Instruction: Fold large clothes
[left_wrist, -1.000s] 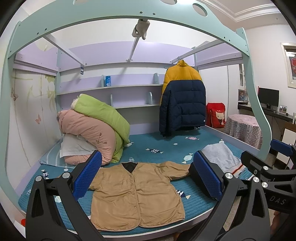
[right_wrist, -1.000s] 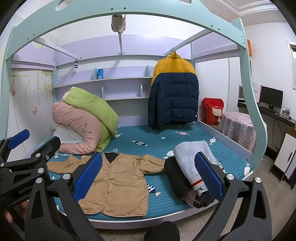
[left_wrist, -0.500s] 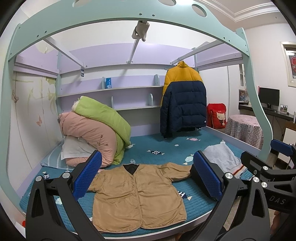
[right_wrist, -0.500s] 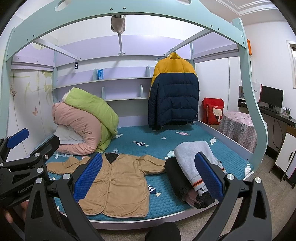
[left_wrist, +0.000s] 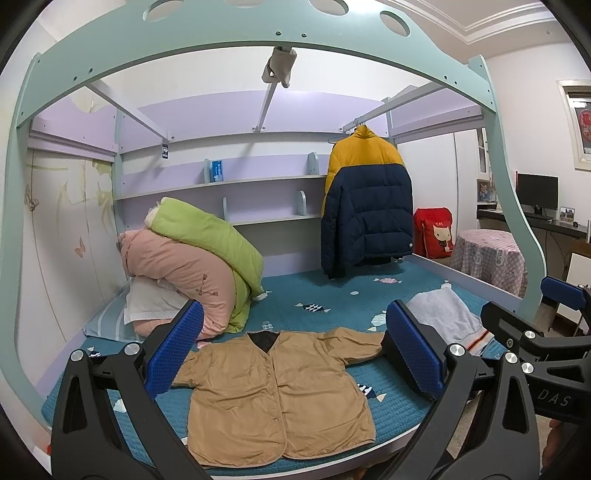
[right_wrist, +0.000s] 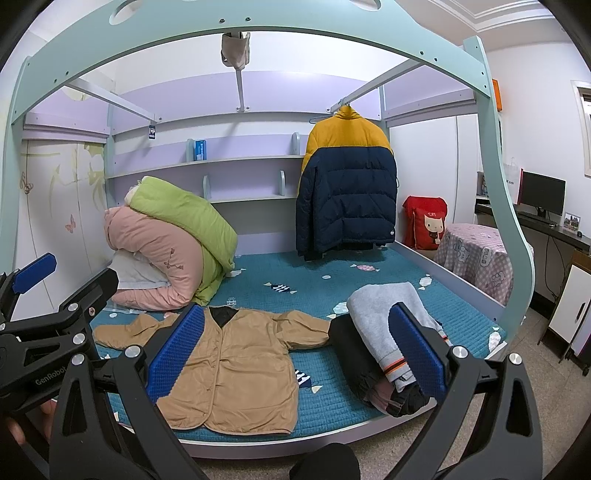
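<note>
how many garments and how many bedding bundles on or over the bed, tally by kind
Laid flat: 1, the tan jacket
Hanging: 1, the yellow and navy puffer coat
Heaped clothes: at least 2, a grey garment on a black garment
Quilts: 2, green quilt, pink quilt
Total: at least 6

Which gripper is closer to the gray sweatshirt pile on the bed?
Right. The right gripper faces the gray sweatshirt pile near its right finger; the left gripper is centered on the tan jacket, farther left.
</note>
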